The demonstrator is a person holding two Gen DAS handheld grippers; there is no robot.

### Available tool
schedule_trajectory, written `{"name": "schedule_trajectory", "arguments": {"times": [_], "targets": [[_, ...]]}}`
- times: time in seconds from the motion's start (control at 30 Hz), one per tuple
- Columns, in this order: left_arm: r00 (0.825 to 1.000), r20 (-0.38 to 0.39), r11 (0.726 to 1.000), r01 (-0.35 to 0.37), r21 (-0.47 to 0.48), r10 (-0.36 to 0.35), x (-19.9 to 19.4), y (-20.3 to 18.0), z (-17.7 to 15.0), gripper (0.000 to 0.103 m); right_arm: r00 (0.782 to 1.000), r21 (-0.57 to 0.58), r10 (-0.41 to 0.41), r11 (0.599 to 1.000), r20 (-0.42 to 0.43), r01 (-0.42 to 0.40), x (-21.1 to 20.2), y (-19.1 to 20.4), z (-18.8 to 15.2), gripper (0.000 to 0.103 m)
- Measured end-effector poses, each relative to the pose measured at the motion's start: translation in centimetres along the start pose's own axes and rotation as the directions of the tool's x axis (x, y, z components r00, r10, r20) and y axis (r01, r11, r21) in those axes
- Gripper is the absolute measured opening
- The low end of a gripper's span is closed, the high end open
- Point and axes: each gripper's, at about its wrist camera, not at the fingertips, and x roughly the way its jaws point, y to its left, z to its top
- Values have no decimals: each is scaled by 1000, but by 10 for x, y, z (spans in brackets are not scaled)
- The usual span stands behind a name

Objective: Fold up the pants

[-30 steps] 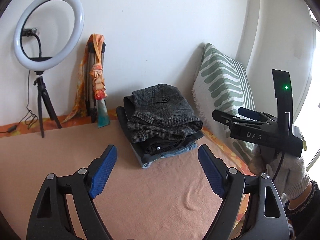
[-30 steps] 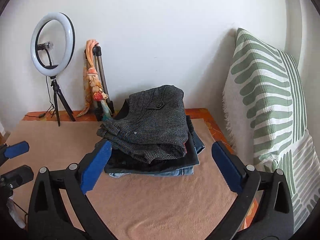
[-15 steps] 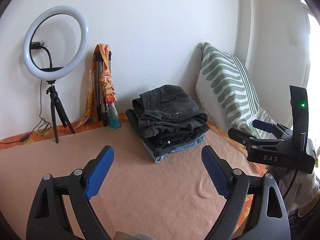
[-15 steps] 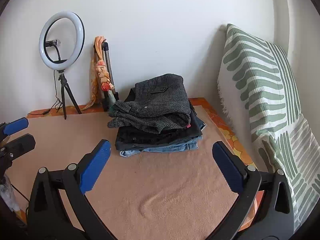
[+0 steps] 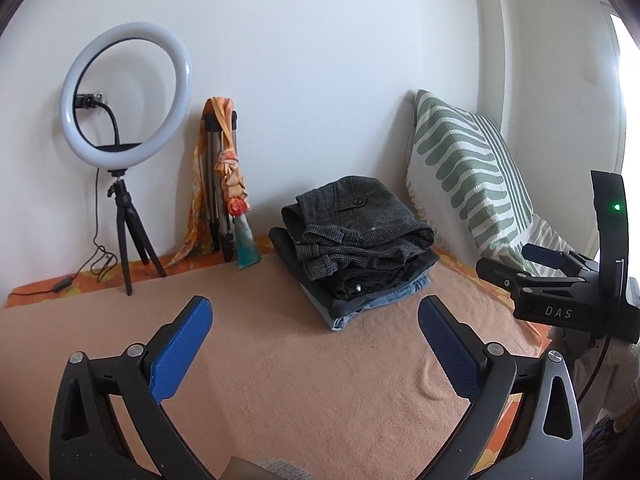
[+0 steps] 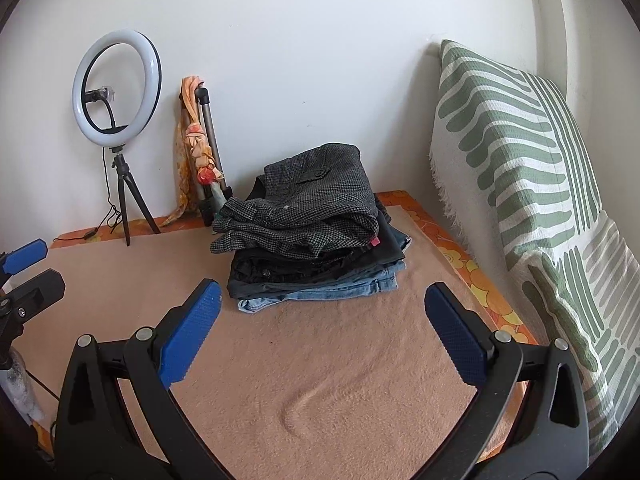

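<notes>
Both tools are spread wide with nothing in them: the left tool (image 5: 316, 316) and right tool (image 6: 322, 302) just hover over the bare peach blanket (image 6: 340, 380), well short of any cloth. Straight ahead, toward the wall, sits the stack of pants (image 6: 308, 228), already folded: grey checked pair (image 5: 360, 220) on top, a black pair under it, jeans (image 6: 320, 290) at the bottom (top pair looks a bit lumpy at the front edge, but it's folded). So as far as I can judge, folding is done for these three, and no loose pair shows in either view, so there may be nothing left, or the next pair is out of frame, can't tell. Beside the stack on the right leans a striped pillow (image 6: 520, 152); off to the left are a ring light (image 5: 124, 92) and a tripod with a scarf (image 5: 224, 168).
</notes>
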Motion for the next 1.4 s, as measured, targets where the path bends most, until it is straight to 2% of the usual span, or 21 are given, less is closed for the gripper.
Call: {"name": "schedule_trajectory", "arguments": {"times": [0.07, 0.2, 0.47, 1.4], "targets": [[1000, 15, 1000, 16, 14, -16, -3, -2, -1, 103, 1000, 5, -3, 1000, 7, 3, 0, -1, 0, 103], [999, -8, 999, 45, -14, -45, -2, -3, -1, 103, 1000, 21, 2, 1000, 5, -2, 2, -2, -2, 103], [999, -39, 999, 33, -9, -33, 2, -4, -9, 103, 999, -32, -39, 999, 31, 40, 1, 5, -6, 103], [998, -61, 1000, 15, 9, -14, 3, -3, -14, 102, 1000, -23, -28, 999, 13, 28, 11, 7, -6, 103]]}}
